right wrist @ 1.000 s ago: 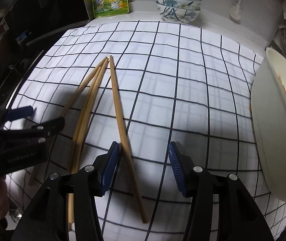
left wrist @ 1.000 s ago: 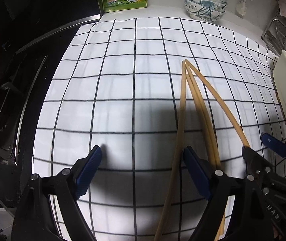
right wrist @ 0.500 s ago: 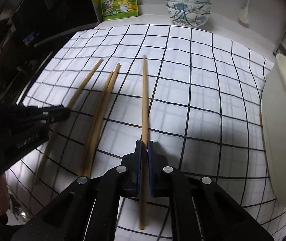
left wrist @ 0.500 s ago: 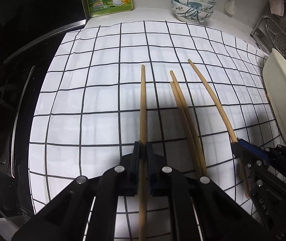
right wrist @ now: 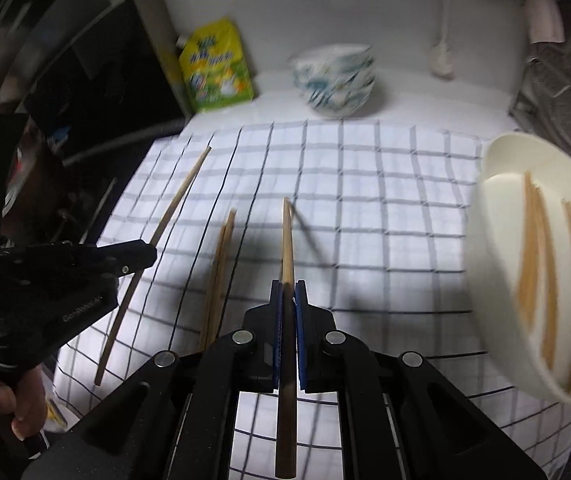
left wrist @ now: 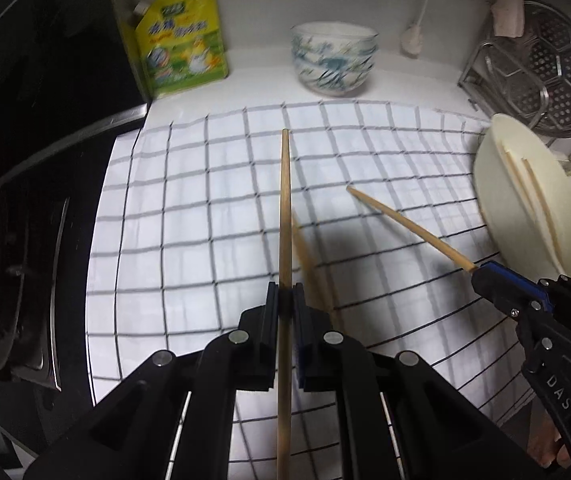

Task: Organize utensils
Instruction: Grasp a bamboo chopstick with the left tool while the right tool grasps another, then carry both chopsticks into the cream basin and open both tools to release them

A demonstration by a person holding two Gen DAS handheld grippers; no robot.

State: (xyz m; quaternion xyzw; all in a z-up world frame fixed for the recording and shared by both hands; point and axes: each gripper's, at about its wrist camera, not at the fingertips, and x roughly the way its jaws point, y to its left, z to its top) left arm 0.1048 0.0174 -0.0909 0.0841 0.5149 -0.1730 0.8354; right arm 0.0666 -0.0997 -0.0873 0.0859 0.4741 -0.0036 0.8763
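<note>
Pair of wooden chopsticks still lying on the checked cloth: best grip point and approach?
Take the pair of wooden chopsticks mid-length, from above, jaws across the sticks. They lie flat and touching on the checked cloth, so one pinch probably closes on both, and mid-length should keep them from tipping.

Both chopsticks newly clamped, lifted.

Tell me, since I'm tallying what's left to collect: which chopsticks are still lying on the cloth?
The pair side by side on the cloth. The left gripper and right gripper each hold one; the rest lie in the bowl.

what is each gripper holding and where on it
Left gripper and right gripper each pinch one wooden chopstick partway along its shaft.
</note>
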